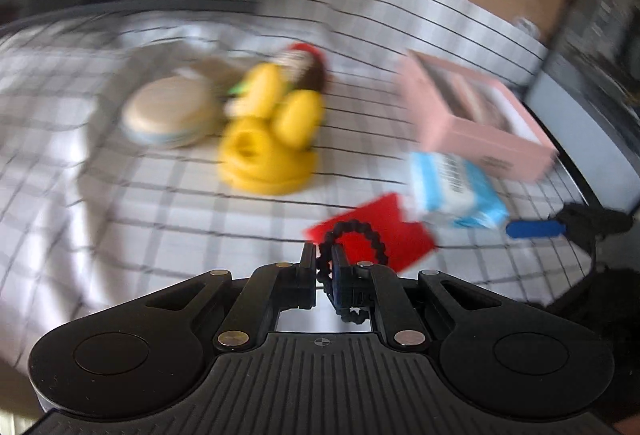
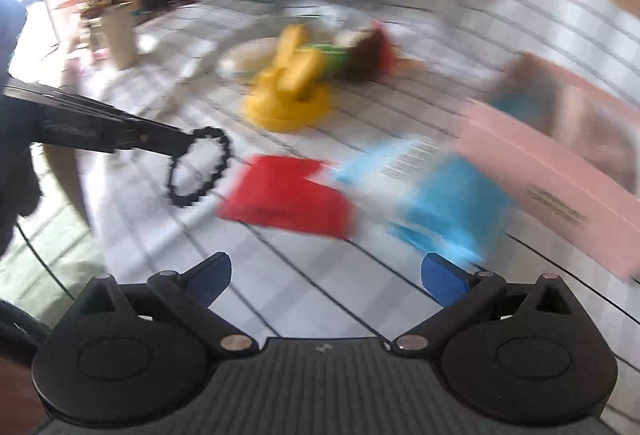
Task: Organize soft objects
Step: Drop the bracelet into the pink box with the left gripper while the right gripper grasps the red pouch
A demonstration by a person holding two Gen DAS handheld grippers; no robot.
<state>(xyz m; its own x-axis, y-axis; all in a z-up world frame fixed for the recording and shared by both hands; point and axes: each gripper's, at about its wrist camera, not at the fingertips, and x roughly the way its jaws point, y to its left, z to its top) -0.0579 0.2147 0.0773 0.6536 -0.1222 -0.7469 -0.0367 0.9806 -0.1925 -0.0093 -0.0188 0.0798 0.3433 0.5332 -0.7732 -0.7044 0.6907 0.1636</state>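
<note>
My left gripper [image 1: 324,259] is clamped on a black beaded ring [image 1: 354,239], holding it above the checked cloth [image 1: 160,195] near the red pouch [image 1: 384,235]. My right gripper [image 2: 326,275] hangs spread and empty before the blue packet [image 2: 432,203]. Beyond lie a yellow plush [image 1: 268,139] and, through the blur, what looks like a pink box [image 1: 472,115].

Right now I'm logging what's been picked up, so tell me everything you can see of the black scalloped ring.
The black scalloped ring is a thin closed loop with a bumpy, bead-like edge, probably a soft hair tie. The left hand-held gripper is shut on one section of it, so the rest hangs free as an open oval, lifted off the checked cloth. In the right wrist view it sits left of the red flat piece, apparently not touching it. Motion blur hides finer texture.
</note>
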